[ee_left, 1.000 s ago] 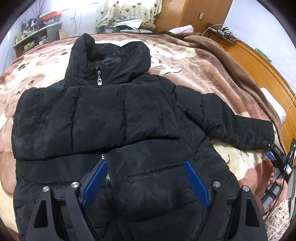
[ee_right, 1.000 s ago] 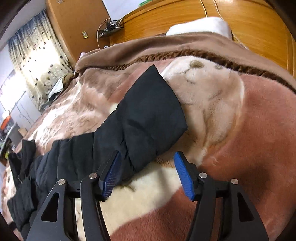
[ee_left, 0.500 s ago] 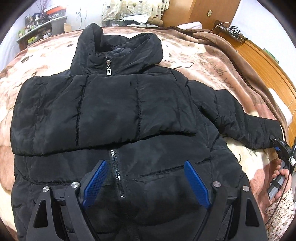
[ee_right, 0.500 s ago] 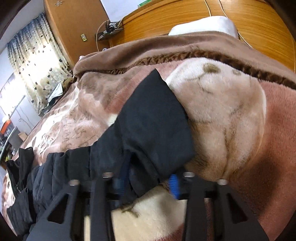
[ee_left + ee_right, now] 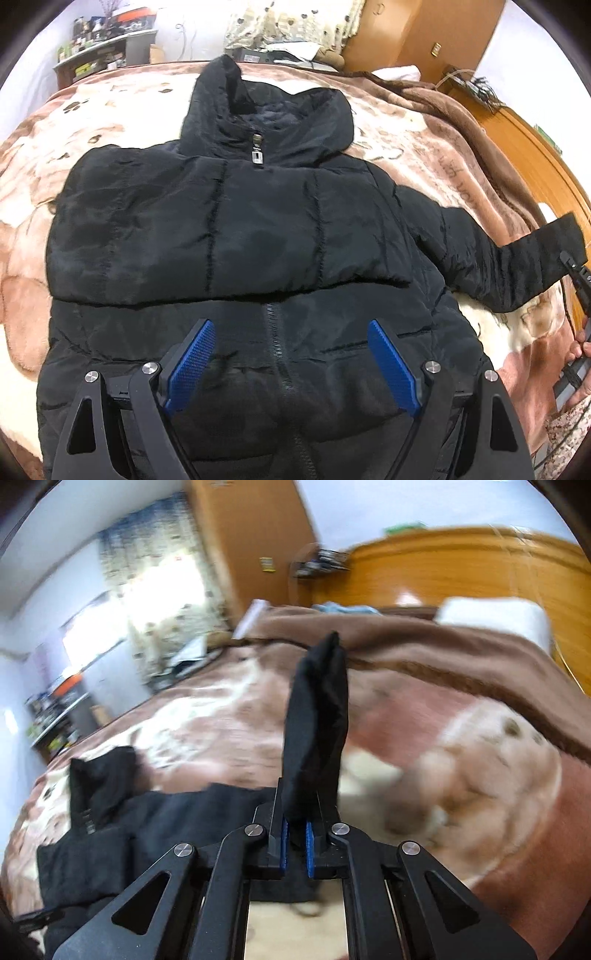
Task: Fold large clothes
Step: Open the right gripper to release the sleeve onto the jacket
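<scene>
Pinching the sleeve (image 5: pixel 317 716) cuff tight in my right claw (image 5: pixel 294 843), I should carry it across the black jacket (image 5: pixel 229 236) spread on the bed (image 5: pixel 424 147), laying it flat; my left claw (image 5: pixel 291 363) hovers wide open, empty.

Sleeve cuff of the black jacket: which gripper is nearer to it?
Right. The right gripper is shut on the sleeve cuff; the left gripper hovers open over the jacket's lower front.

A home bedroom: blanket-covered bed (image 5: pixel 424 122), wooden headboard (image 5: pixel 461 568), curtained window (image 5: pixel 166 602).
</scene>
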The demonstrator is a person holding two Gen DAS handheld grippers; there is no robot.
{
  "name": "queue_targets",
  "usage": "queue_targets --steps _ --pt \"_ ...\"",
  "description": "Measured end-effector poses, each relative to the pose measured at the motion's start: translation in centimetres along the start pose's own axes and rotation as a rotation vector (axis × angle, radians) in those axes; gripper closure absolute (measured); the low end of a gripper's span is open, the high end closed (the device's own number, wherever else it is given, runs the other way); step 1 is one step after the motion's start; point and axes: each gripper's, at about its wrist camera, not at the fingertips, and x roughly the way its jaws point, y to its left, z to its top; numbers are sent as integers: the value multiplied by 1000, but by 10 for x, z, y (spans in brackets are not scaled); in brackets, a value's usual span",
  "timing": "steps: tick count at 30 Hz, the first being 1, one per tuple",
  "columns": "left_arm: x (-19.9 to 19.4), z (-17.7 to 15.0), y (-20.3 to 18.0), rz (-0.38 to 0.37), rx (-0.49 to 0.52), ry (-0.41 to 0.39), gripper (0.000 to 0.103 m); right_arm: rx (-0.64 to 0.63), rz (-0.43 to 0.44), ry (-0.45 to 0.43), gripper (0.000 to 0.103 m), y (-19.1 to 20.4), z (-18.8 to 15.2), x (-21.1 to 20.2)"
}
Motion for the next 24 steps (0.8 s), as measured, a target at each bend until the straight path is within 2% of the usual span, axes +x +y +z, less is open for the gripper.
queue_targets --steps 6,12,20,24 --pt "-15 0 27 4 -35 -26 18 -83 153 19 97 73 5 1" --pt "-31 -1 66 22 -101 -55 18 -176 282 59 97 146 -10 11" --pt "-45 -6 116 48 -183 -79 18 -293 411 156 97 233 -57 29" --pt "-45 -4 126 37 -199 -76 18 -339 444 252 97 261 -88 53"
